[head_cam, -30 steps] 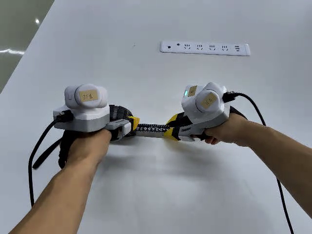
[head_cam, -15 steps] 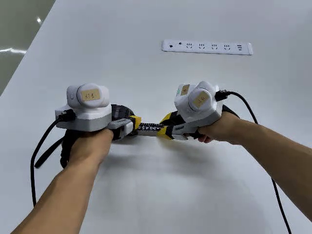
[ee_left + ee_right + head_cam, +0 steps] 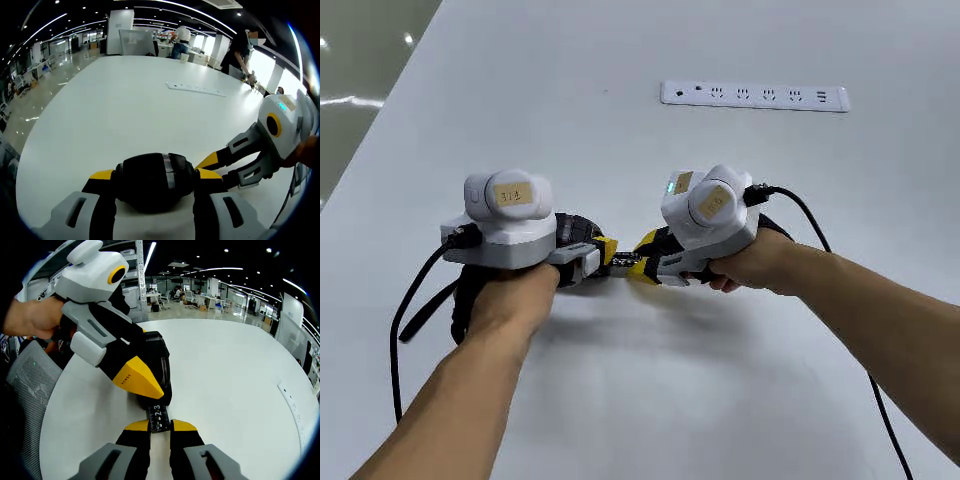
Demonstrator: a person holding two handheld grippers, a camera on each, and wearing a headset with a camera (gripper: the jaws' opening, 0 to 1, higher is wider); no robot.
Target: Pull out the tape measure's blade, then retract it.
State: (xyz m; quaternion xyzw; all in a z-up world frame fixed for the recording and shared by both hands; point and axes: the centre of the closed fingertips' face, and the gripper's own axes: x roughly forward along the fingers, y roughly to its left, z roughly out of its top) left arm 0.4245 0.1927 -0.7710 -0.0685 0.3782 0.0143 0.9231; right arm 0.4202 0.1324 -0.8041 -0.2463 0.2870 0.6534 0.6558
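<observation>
Clamping the black tape measure [image 3: 152, 186] by its case, the left gripper [image 3: 591, 257] holds it well nearer the person than the power strip [image 3: 754, 96], while the right gripper [image 3: 160, 429] pinches the short exposed blade [image 3: 159, 416]. The thin, springy steel probably slips or kinks, so it is best gripped flat near the tip.
</observation>
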